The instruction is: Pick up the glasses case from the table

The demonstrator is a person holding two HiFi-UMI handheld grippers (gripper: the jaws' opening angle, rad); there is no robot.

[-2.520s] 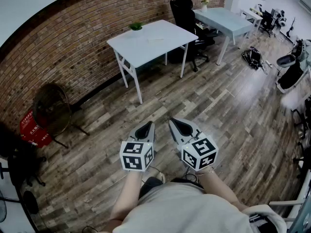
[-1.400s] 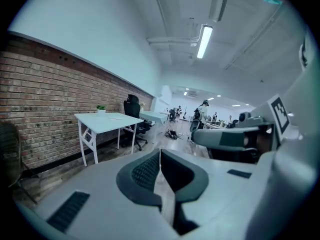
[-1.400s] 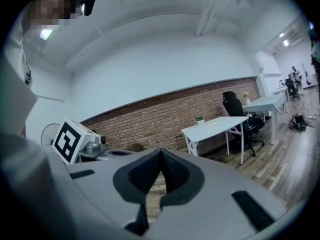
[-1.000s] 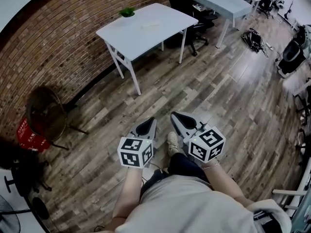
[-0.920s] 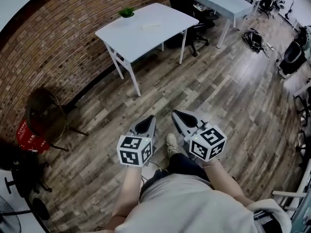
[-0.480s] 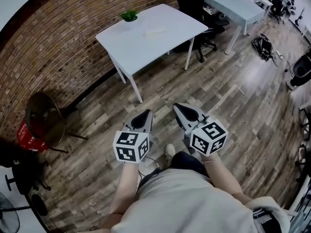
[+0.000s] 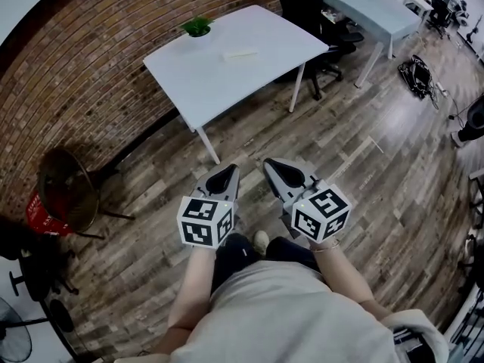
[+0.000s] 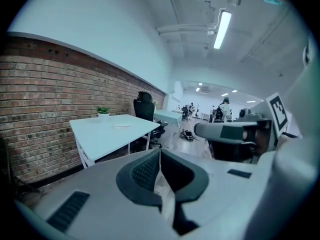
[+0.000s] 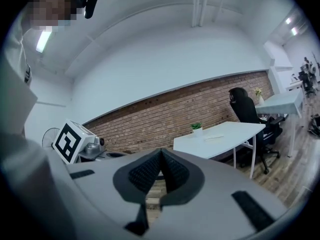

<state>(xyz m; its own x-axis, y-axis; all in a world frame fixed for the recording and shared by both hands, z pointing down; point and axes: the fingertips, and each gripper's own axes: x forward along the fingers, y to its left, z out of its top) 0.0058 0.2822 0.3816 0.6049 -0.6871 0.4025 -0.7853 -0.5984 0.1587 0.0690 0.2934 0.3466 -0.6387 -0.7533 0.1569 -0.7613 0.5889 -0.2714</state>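
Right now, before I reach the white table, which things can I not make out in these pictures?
- The pale flat object on the white table: too small in all views to confirm it is the glasses case.
- The red item, head view: partly hidden behind the round chair; its print is unreadable.
- The light blue table, head view: far end cut off by the top edge.

Brick wall (image 7: 91,66); wood floor (image 7: 355,165)

Pale flat thing (image 7: 240,53) on white table (image 7: 227,82) — too small, indistinct
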